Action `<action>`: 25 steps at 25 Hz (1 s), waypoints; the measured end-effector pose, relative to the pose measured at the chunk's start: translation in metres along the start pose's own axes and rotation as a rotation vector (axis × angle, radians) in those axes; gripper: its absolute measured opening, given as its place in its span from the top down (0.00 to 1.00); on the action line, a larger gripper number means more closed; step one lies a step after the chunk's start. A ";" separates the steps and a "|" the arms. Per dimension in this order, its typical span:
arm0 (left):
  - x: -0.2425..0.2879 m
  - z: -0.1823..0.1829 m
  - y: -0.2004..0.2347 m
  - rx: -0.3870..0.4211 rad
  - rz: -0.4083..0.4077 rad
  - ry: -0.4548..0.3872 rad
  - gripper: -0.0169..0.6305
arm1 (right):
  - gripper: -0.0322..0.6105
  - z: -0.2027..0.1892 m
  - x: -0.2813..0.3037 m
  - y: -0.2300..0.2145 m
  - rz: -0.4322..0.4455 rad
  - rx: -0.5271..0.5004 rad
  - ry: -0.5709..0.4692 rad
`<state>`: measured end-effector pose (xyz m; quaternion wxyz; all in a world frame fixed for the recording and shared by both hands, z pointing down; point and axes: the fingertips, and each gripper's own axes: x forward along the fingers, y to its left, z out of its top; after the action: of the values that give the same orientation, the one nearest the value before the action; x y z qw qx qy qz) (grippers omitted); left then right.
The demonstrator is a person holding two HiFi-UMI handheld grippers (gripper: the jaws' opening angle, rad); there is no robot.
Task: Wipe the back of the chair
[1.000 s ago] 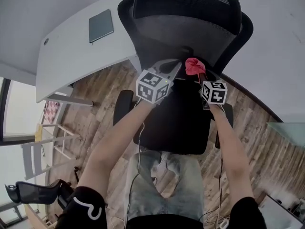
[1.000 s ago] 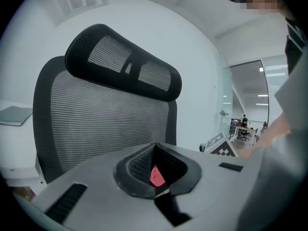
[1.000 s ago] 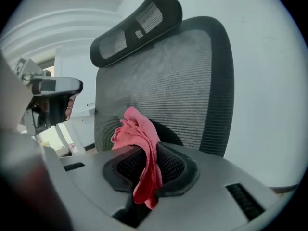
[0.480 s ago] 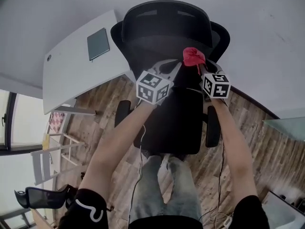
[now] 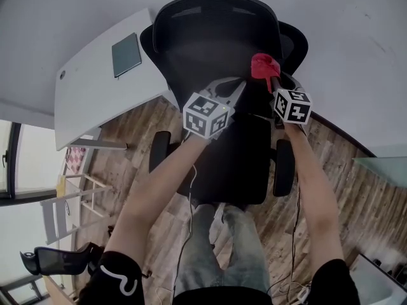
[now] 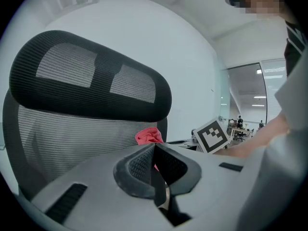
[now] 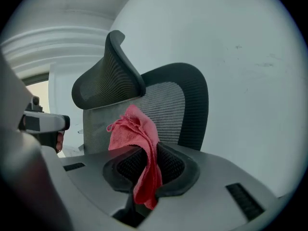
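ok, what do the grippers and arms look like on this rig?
Left gripper and right gripper: light grey plastic, dark ribbed pads, each with a white cube of black square markers. A thin cable runs along each forearm. Black short sleeves, white squiggle on the left one.

Grippers: 2, namely the left gripper (image 5: 236, 86) and the right gripper (image 5: 270, 78); marker cubes: 2, 1 per gripper, the left cube (image 5: 205, 114) and the right cube (image 5: 292, 105). Cloths: 1 red cloth (image 5: 264, 65); tables: 1 white table (image 5: 89, 97), bearing 1 dark flat pad (image 5: 126, 54). Chairs: 2, being 1 black mesh chair (image 5: 216, 30) with 2 armrests (image 5: 283, 167), and 1 second chair (image 5: 54, 259), only partly in frame at the head view's lower left.
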<state>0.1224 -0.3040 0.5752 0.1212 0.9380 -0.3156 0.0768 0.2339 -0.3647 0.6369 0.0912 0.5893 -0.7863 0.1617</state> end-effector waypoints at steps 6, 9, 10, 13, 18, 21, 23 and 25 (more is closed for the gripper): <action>0.002 -0.034 0.010 -0.030 0.026 0.013 0.94 | 0.83 -0.062 0.003 -0.008 -0.008 0.001 0.076; 0.004 -0.046 0.010 -0.036 0.024 0.014 0.94 | 0.83 -0.093 0.004 -0.010 -0.010 -0.002 0.115; 0.005 -0.050 0.010 -0.037 0.021 0.016 0.94 | 0.83 -0.101 0.005 -0.011 -0.011 0.001 0.125; 0.005 -0.063 0.009 -0.035 0.013 0.028 0.94 | 0.83 -0.124 0.007 -0.010 -0.012 0.006 0.150; 0.004 -0.078 0.010 -0.033 0.008 0.045 0.94 | 0.83 -0.158 0.008 -0.005 -0.008 -0.003 0.204; 0.003 -0.078 0.011 -0.031 0.004 0.047 0.94 | 0.83 -0.179 0.007 -0.004 -0.012 -0.018 0.253; 0.002 -0.077 0.009 -0.033 0.002 0.048 0.94 | 0.83 -0.190 0.003 -0.005 -0.013 -0.029 0.282; 0.002 -0.075 0.004 -0.034 -0.004 0.052 0.94 | 0.83 -0.190 -0.004 -0.005 -0.011 -0.041 0.288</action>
<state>0.1166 -0.2875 0.6482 0.1455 0.9341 -0.3119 0.0953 0.2311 -0.2934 0.8131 0.2160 0.5622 -0.7651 0.2278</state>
